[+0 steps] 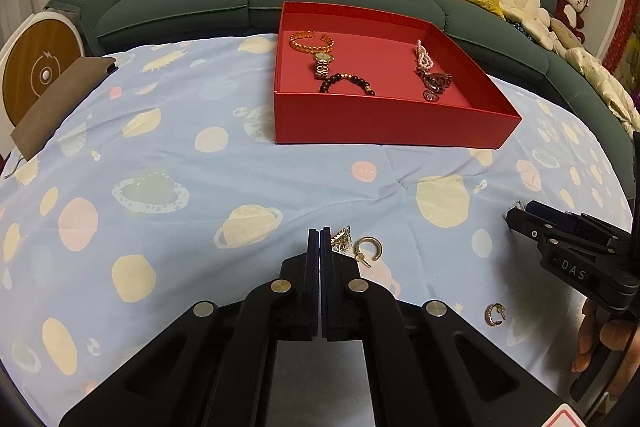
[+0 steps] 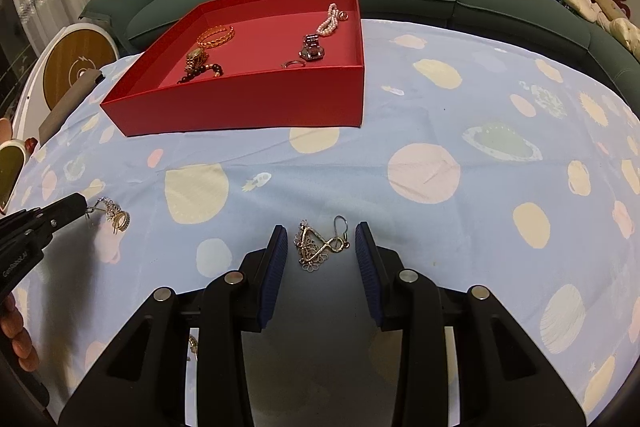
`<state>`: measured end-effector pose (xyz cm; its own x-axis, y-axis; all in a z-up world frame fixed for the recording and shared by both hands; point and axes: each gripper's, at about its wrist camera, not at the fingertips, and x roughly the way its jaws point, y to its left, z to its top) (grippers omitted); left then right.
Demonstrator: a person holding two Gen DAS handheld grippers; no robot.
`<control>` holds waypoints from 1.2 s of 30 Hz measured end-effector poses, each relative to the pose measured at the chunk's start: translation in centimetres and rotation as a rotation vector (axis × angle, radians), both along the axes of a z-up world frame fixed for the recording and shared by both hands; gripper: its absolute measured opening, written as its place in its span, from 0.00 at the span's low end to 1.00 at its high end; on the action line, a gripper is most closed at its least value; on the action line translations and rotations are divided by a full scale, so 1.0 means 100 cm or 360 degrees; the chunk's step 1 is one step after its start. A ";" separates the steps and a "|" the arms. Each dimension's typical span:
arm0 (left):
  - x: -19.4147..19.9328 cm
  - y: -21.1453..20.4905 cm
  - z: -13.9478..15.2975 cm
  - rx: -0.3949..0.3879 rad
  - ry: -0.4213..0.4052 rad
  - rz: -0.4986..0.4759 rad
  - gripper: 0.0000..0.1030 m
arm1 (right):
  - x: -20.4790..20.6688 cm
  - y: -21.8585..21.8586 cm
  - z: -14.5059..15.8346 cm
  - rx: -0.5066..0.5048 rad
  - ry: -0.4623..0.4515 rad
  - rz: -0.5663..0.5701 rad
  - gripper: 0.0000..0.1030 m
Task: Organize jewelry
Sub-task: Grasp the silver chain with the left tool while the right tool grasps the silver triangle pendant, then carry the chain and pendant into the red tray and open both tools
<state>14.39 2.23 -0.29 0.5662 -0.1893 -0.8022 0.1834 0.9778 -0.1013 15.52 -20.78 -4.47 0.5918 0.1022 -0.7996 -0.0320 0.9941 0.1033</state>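
1. The left gripper has its jaws pressed together at the cloth; whether they pinch the silver earring touching its right tip, I cannot tell
2. A gold hoop earring lies just right of that tip, another small hoop further right
3. The right gripper stands apart, straddling a filigree drop earring, pads not touching it, likely lined up to close
4. The red tray, ahead of both, already holds bracelets, watch and pearls, so loose pieces probably go there

Left tool closed on the bench.
Gold hoop earring just beside its tip at three o'clock; red box at twelve.
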 end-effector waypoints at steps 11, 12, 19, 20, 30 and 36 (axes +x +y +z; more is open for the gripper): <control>-0.002 0.014 0.009 -0.0047 -0.0008 0.0022 0.00 | -0.003 0.002 0.011 0.0005 -0.0065 0.0001 0.17; -0.003 0.015 0.011 -0.0053 -0.0014 0.0025 0.00 | -0.002 0.003 0.013 0.0011 -0.0071 0.0005 0.17; -0.006 0.020 0.029 -0.0105 -0.0061 0.0029 0.00 | -0.009 0.002 0.032 0.0063 -0.0153 0.0009 0.17; -0.006 0.020 0.032 -0.0111 -0.0071 0.0031 0.00 | -0.009 0.001 0.036 0.0074 -0.0166 0.0010 0.17; 0.000 0.014 0.054 -0.0160 -0.0125 0.0032 0.00 | -0.010 -0.006 0.063 0.0138 -0.0251 -0.0012 0.17; 0.012 0.002 0.068 -0.0165 -0.0157 0.0016 0.00 | -0.005 -0.003 0.069 0.0130 -0.0255 0.0004 0.17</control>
<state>15.58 2.45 6.50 0.6437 -0.2623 -0.7189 0.1880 0.9648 -0.1838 15.07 -21.12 2.44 0.7108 0.1645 -0.6839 -0.0570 0.9825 0.1772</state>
